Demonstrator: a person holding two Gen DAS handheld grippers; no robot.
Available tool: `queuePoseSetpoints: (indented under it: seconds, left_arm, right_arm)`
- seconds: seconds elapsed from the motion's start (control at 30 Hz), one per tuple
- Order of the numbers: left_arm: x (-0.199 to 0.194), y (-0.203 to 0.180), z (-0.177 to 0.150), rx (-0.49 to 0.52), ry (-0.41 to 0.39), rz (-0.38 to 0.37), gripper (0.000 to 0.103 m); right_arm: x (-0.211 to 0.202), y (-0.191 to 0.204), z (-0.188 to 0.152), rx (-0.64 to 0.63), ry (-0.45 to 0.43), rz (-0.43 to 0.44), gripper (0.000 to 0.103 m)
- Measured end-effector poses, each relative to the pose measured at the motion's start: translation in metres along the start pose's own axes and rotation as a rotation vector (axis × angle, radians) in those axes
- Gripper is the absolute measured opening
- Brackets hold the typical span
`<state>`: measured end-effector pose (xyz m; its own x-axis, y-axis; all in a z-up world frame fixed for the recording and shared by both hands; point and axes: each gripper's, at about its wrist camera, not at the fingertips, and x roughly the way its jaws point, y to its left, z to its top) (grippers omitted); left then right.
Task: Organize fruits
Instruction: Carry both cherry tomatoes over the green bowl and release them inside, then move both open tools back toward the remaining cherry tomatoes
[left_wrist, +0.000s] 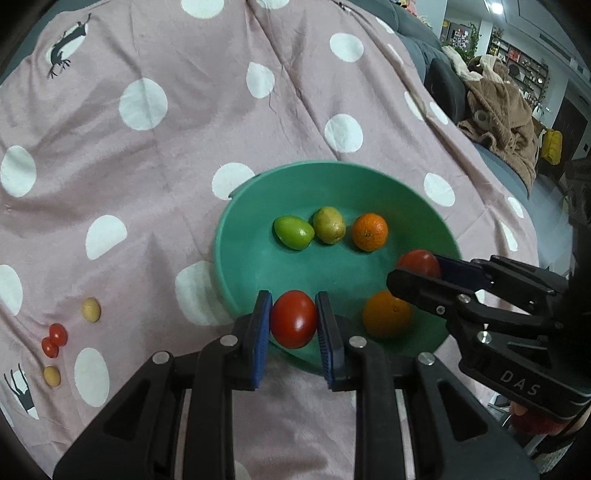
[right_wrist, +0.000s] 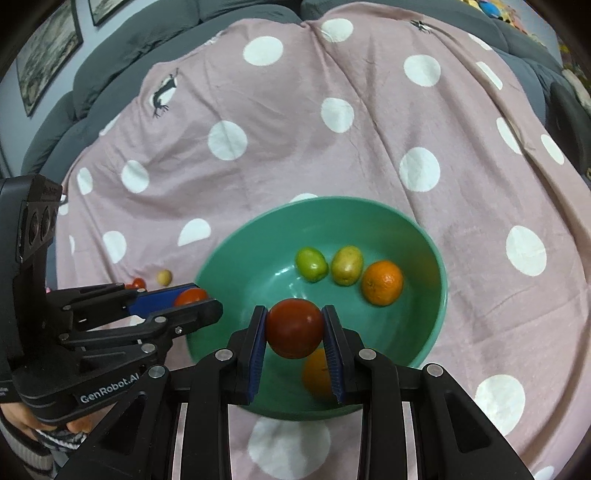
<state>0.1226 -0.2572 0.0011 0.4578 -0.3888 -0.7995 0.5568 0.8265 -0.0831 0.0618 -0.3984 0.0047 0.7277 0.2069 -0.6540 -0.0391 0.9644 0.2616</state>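
Observation:
A green bowl (left_wrist: 236, 258) (right_wrist: 424, 332) sits on the pink dotted cloth. In it lie a green fruit (left_wrist: 293, 232) (right_wrist: 311, 264), a yellow-green fruit (left_wrist: 329, 225) (right_wrist: 346, 265), an orange (left_wrist: 369, 232) (right_wrist: 382, 282) and a second orange (left_wrist: 386, 314) (right_wrist: 317, 376). My left gripper (left_wrist: 294, 325) (right_wrist: 192, 301) is shut on a red tomato (left_wrist: 294, 319) (right_wrist: 190, 296) over the bowl's near-left rim. My right gripper (right_wrist: 294, 338) (left_wrist: 419, 271) is shut on another red tomato (right_wrist: 294, 328) (left_wrist: 418, 263) above the bowl's inside.
On the cloth left of the bowl lie two small yellow fruits (left_wrist: 91, 309) (left_wrist: 51, 376) and a pair of small red tomatoes (left_wrist: 54, 339). A grey sofa (right_wrist: 147, 33) runs behind the cloth. A brown blanket (left_wrist: 502, 122) lies at the far right.

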Motion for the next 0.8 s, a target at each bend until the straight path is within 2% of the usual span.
queuePoseSetpoints:
  seconds: [0.2, 0.3, 0.37, 0.4, 0.5, 0.57, 0.8]
  left_arm:
    - [0.006, -0.001, -0.002, 0.015, 0.001, 0.001, 0.023]
    - [0.006, -0.001, -0.003, 0.016, -0.004, -0.006, 0.028]
    - [0.003, -0.001, -0.004, 0.017, -0.014, -0.006, 0.041]
    - [0.0, -0.002, -0.005, 0.02, -0.024, -0.008, 0.042]
    - [-0.011, -0.004, -0.01, 0.024, -0.051, 0.001, 0.054]
    - [-0.018, -0.003, -0.016, 0.01, -0.06, 0.015, 0.069]
    - [-0.046, 0.014, -0.053, -0.056, -0.051, 0.081, 0.074]
  right_arm:
    - [0.008, -0.005, -0.002, 0.005, 0.027, -0.026, 0.032]
    - [0.011, -0.006, -0.003, 0.011, 0.037, -0.047, 0.033]
    - [0.01, -0.005, -0.003, 0.011, 0.038, -0.061, 0.04]
    - [0.009, -0.005, -0.003, 0.011, 0.038, -0.068, 0.041]
    - [0.003, -0.004, -0.004, 0.014, 0.031, -0.079, 0.042]
    - [-0.002, -0.002, -0.006, 0.022, 0.02, -0.072, 0.042]
    - [-0.028, 0.013, -0.018, 0.033, -0.002, 0.004, 0.042]
